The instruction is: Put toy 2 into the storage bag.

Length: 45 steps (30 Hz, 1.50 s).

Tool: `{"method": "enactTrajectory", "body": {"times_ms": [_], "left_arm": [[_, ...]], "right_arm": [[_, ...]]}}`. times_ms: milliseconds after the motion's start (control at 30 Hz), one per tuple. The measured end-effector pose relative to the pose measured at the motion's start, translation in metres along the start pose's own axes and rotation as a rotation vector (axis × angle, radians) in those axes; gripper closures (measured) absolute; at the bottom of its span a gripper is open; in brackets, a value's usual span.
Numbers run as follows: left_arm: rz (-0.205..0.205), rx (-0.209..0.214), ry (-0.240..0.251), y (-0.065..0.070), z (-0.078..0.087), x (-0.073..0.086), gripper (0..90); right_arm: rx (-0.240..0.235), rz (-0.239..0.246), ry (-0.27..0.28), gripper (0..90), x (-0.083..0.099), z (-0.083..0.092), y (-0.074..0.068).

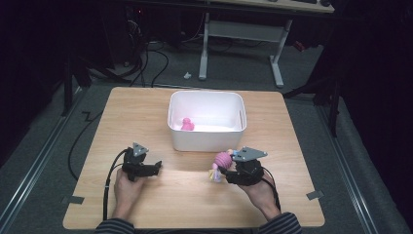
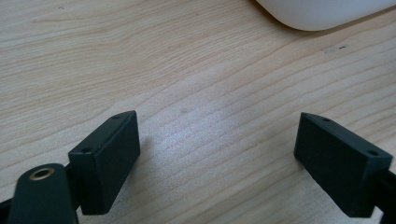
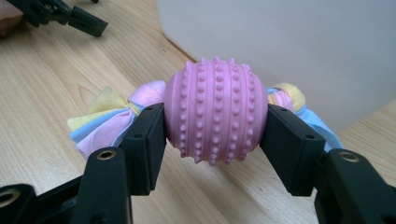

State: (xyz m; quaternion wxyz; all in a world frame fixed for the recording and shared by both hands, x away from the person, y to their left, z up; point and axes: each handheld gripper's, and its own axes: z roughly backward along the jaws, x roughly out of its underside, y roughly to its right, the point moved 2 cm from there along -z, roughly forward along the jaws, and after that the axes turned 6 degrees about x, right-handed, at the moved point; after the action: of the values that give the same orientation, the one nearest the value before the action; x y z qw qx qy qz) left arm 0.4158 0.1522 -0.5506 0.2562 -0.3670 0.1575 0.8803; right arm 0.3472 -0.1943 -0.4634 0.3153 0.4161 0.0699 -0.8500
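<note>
Right gripper: fingers clamp pink nubbed ball across its middle, pastel cloth tails sticking out both sides; toy lifted clear of wooden surface, just short of white bin's near wall, likely for drop inside.

Left gripper: fingers spread wide, nothing between, resting low on surface left of bin, out of the way.

Bin holds small pink toy at back left. Near wall stands between ball and bin interior; ball must rise over rim.

Beyond: floor cables, white desk legs.
</note>
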Motion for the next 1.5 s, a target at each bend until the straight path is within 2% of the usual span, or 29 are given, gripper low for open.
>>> {"method": "enactTrajectory", "body": {"times_ms": [233,500,733,1133,1500], "left_arm": [[0.0,-0.001,0.0,0.0,0.0,0.0,14.4],[-0.001,-0.001,0.0,0.0,0.0,0.0,14.4],[0.0,-0.001,0.0,0.0,0.0,0.0,14.4],[0.0,-0.001,0.0,0.0,0.0,0.0,14.5],[0.002,0.0,0.001,0.0,0.0,0.0,14.7]], "right_arm": [[-0.007,-0.021,0.009,42.0,-0.001,0.009,0.005],[0.002,-0.003,0.025,42.0,-0.007,0.019,0.008],[-0.015,-0.02,0.031,42.0,-0.014,0.029,0.016],[-0.044,-0.019,0.064,42.0,-0.032,0.046,0.03],[-0.043,-0.001,0.091,42.0,-0.055,0.055,0.04]]}}
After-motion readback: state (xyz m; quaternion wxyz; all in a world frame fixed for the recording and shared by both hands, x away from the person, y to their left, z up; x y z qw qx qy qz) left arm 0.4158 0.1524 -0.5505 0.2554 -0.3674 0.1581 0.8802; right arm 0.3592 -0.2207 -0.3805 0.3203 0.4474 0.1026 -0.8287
